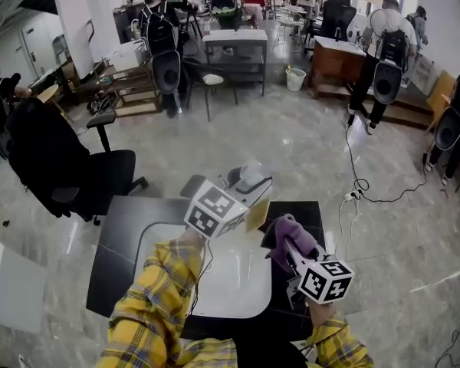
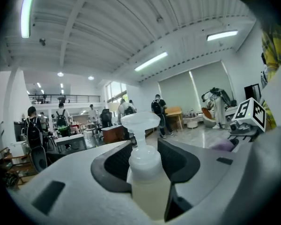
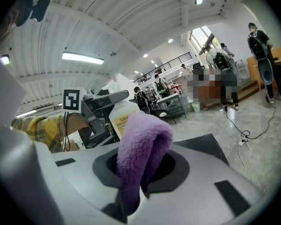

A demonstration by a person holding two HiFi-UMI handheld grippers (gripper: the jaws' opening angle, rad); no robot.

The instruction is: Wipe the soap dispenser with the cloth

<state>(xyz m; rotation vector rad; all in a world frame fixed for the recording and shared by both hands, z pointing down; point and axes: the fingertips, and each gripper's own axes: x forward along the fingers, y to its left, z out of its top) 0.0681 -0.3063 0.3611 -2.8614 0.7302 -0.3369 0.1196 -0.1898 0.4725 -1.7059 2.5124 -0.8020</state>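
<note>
The soap dispenser (image 1: 256, 211), a pale yellowish bottle with a white pump, is held upright above the table in my left gripper (image 1: 249, 196), which is shut on it. In the left gripper view the bottle (image 2: 147, 182) stands between the jaws, its pump head up. My right gripper (image 1: 285, 244) is shut on a purple cloth (image 1: 293, 232), which sticks out folded from the jaws (image 3: 143, 146). The cloth is just to the right of the bottle (image 3: 117, 120); whether they touch is unclear.
Below the grippers lie a white table top (image 1: 238, 286) and a black surface (image 1: 119, 236). A black office chair (image 1: 69, 167) stands to the left. A cable and power strip (image 1: 356, 194) lie on the floor to the right. People stand by desks at the back.
</note>
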